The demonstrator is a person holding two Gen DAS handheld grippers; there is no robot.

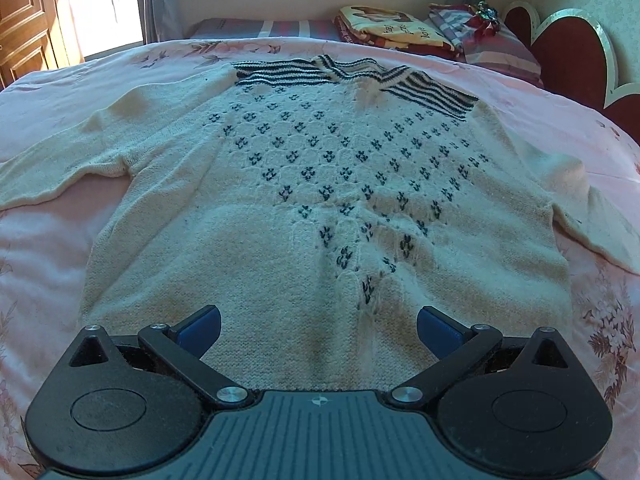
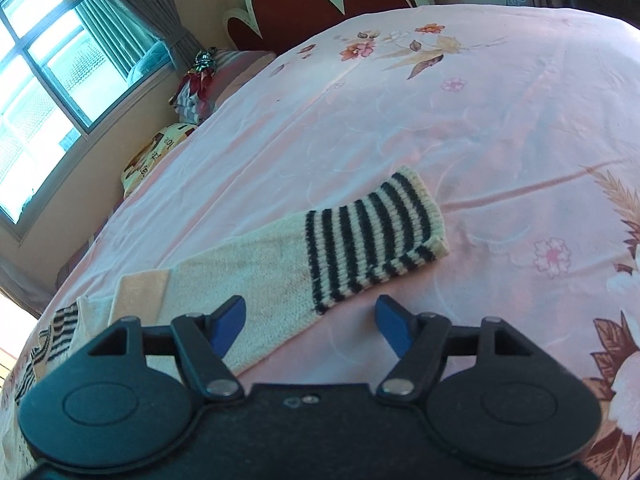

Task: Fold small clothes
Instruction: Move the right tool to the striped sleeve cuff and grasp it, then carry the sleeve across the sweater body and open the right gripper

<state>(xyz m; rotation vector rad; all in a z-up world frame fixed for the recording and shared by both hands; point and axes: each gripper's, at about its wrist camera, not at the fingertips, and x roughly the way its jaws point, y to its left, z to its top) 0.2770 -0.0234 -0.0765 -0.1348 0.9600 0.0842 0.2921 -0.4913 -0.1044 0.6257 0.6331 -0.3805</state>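
A cream knitted sweater [image 1: 320,184] with dark flower dots and a black-and-white striped collar [image 1: 352,76] lies flat on the pink bed, sleeves spread to both sides. My left gripper [image 1: 318,322] is open and empty, hovering over the sweater's bottom hem. In the right wrist view one sleeve [image 2: 248,276] stretches out with its striped cuff [image 2: 372,240] at the end. My right gripper [image 2: 310,320] is open and empty, just above that sleeve near the cuff.
The pink floral bedsheet [image 2: 460,120] covers the bed. Folded blankets and pillows [image 1: 400,32] lie at the far side. A red heart-shaped headboard [image 2: 332,4] stands behind, with a window [image 2: 52,80] and a wooden door [image 1: 28,20] nearby.
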